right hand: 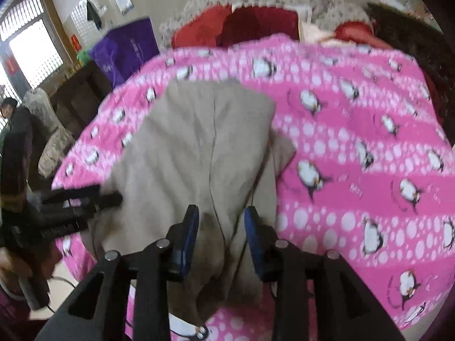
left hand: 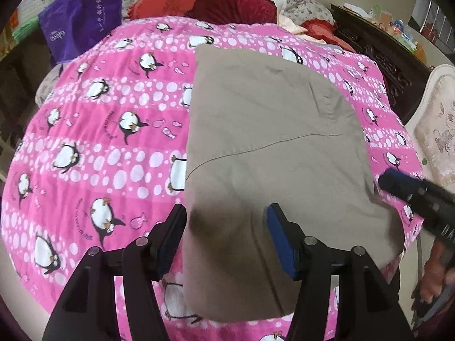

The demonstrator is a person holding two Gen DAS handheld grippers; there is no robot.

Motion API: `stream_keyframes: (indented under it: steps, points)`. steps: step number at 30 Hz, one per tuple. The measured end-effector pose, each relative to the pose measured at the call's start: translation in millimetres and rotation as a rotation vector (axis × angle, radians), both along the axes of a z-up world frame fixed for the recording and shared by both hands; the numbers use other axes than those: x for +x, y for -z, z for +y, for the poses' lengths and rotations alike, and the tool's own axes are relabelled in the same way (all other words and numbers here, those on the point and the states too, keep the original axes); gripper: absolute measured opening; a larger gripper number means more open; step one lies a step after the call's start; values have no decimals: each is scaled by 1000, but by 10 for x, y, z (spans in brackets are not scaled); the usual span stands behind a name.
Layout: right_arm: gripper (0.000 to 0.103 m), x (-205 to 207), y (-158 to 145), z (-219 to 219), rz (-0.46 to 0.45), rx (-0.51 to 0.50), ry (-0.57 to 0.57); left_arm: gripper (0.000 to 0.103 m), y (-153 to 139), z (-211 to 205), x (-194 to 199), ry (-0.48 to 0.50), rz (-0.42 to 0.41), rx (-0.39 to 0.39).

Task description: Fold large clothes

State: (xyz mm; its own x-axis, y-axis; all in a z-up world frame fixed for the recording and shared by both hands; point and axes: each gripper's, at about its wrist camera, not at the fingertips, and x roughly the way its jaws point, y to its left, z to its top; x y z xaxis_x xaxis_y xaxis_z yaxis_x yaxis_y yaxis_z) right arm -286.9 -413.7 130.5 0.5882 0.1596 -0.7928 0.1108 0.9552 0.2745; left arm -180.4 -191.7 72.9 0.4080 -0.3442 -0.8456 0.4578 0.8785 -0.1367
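Your beige cotton garment (left hand: 270, 147) lies folded into a compact slab on the bed's pink penguin-print quilt (left hand: 99, 130), near its front edge. One layer pokes out along the right side, so expect some squaring up and perhaps another fold. Your left tool (left hand: 226, 224) hovers over it, released, gripping nothing. Your right tool (right hand: 221, 221) is likewise released, with nothing pinched.

Open pink quilt (left hand: 113, 142) left — red cushions (left hand: 233, 2) beyond
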Motion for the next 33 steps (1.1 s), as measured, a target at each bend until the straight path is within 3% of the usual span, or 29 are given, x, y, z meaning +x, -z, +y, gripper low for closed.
stream_keyframes:
  steps: [3,4,9,17,25,33]
  points:
    - [55,61,-108,-4,-35,14,27,47,-24,39,-69,-24,-21,5]
    - [56,80,-129,6,-50,21,35,47,-31,44,-92,-34,-29,9]
    - [56,203,-134,123,-50,6,27,47,-77,67,-175,-64,-76,9]
    - [56,376,-108,87,-83,-24,40,47,-65,102,-89,-104,-85,12]
    - [56,530,301,-125,33,-63,125,47,28,80,-22,-103,-77,23]
    - [57,472,446,-186,37,-58,125,47,72,40,9,-99,-76,32]
